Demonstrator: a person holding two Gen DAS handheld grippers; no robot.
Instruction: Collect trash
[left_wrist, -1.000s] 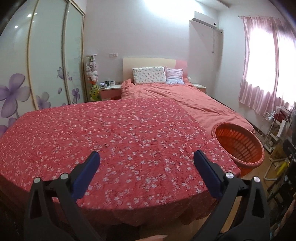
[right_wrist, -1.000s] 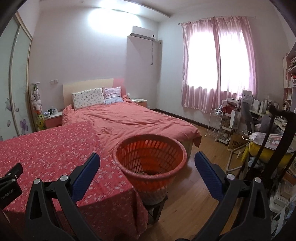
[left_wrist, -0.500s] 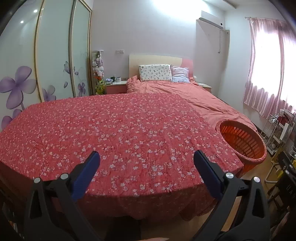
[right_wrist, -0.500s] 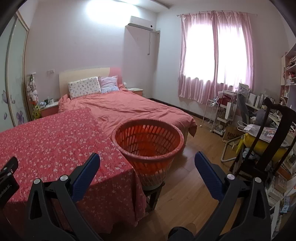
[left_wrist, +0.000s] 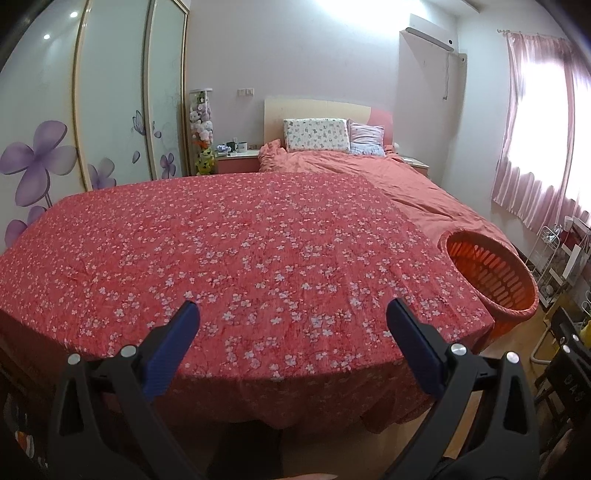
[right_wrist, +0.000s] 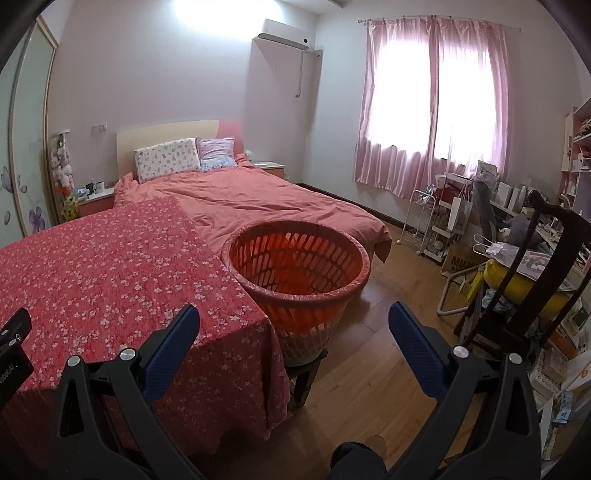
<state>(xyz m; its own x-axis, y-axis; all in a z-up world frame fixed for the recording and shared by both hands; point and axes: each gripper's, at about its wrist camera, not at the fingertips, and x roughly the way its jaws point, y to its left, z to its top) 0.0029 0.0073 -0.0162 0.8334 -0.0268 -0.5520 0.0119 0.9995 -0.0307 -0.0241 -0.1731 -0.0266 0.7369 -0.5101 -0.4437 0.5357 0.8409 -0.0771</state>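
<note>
One orange slatted basket (right_wrist: 299, 273) stands on a small dark stool (right_wrist: 304, 373) just beside the right edge of a tabletop (left_wrist: 229, 251) covered in a red cloth printed with small white flowers. This basket is the likely place for the trash. In the right wrist view its inside looks empty, though the bottom is only partly visible.

No piece of trash shows anywhere on the flowered cloth in either view; the surface is bare from edge to edge.

The left gripper (left_wrist: 291, 314) hovers above the near edge of the tabletop, its two blue-padded fingers spread wide apart and holding nothing. The right gripper (right_wrist: 293, 315) hangs over the near right corner, facing the basket, fingers likewise wide apart and empty.

Beyond the far edge of the tabletop lies a bed (right_wrist: 258, 199) with a salmon quilt and two pillows. Pink curtains (right_wrist: 432, 110) cover a bright window. A cluttered desk and chair (right_wrist: 535, 266) stand at the right, on a wooden floor (right_wrist: 369, 369).

The step in hand seems to be searching for trash. To do it well, sweep both cameras slowly across the floor and the cluttered side, keep the fingers spread ready, and keep the basket's position in mind for the drop.
</note>
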